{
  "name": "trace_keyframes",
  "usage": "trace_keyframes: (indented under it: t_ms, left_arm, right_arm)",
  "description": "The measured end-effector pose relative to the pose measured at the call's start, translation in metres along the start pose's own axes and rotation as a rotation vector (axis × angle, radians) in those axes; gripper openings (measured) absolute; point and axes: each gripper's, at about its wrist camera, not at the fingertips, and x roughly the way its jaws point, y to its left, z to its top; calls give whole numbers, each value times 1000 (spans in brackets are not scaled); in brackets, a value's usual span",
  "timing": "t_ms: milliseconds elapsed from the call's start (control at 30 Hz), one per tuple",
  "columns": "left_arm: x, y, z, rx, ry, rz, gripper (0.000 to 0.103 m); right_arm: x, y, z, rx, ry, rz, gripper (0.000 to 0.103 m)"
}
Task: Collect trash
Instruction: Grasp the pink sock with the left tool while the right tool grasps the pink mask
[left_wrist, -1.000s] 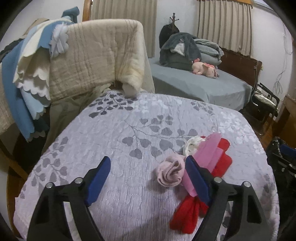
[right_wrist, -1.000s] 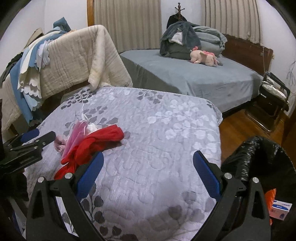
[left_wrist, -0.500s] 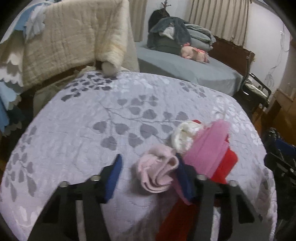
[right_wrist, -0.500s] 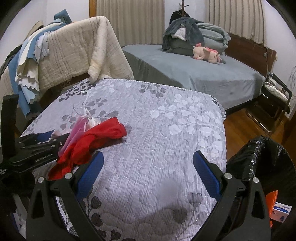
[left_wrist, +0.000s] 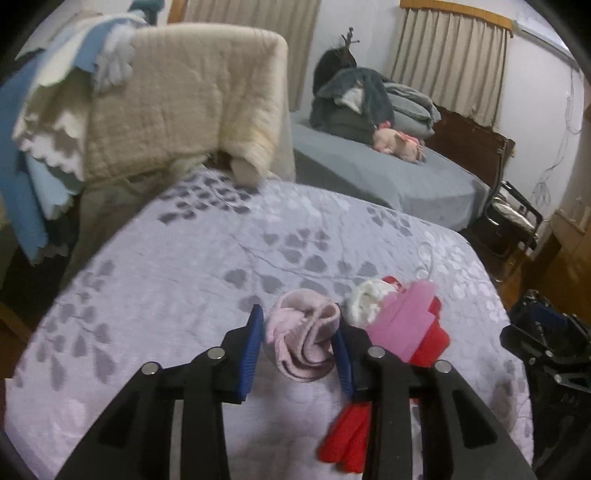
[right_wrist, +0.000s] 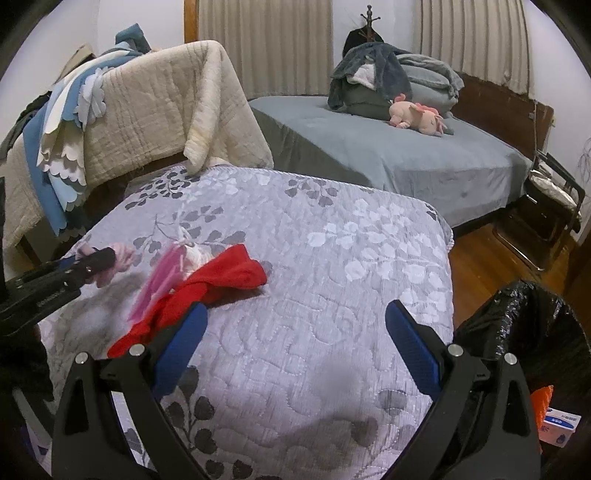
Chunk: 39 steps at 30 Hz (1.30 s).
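The pale pink wad (left_wrist: 303, 334) is a soft, crumpled roll with folds curling inward like a rosette; it lies on the grey leaf-patterned quilt (left_wrist: 184, 280), near its front edge in the left wrist view. Just beside it, further along the quilt, sits a white crumpled ball (left_wrist: 364, 301) of similar size, touching a flat pink strip (left_wrist: 402, 325) that lies tilted across a red cloth (left_wrist: 430, 345). The red cloth is long and twisted, one broad end spread flat on the quilt toward its middle, the narrow end trailing back to the quilt's front edge. All four pieces form one tight cluster on the quilt.
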Motion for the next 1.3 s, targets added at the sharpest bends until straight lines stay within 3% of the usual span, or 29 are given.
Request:
trace_keyframes:
  t_ms: [467,733,800,967,1033,1300]
  left_arm:
    - [-14,27,-5,3,-22,71,36]
    - [-13,44,0,-31,-29,94,36]
    - [-13,45,0,-34,-30,99,36]
    - [-12,47,1,-41,-30,96,36]
    - [-12,46,1,-40,-29,93,36]
    - [-20,33,5,-20,-40,76,36]
  right_arm:
    - [15,54,22,-46,-37,109,92]
    - [50,72,30,-58,37,141,64]
    - [56,74,30,-60,63,158,54]
    - [59,81,27,-97,99,211,12]
    - [56,82,27,-100,97,231,5]
    - [24,73,38,-82,42,254,5]
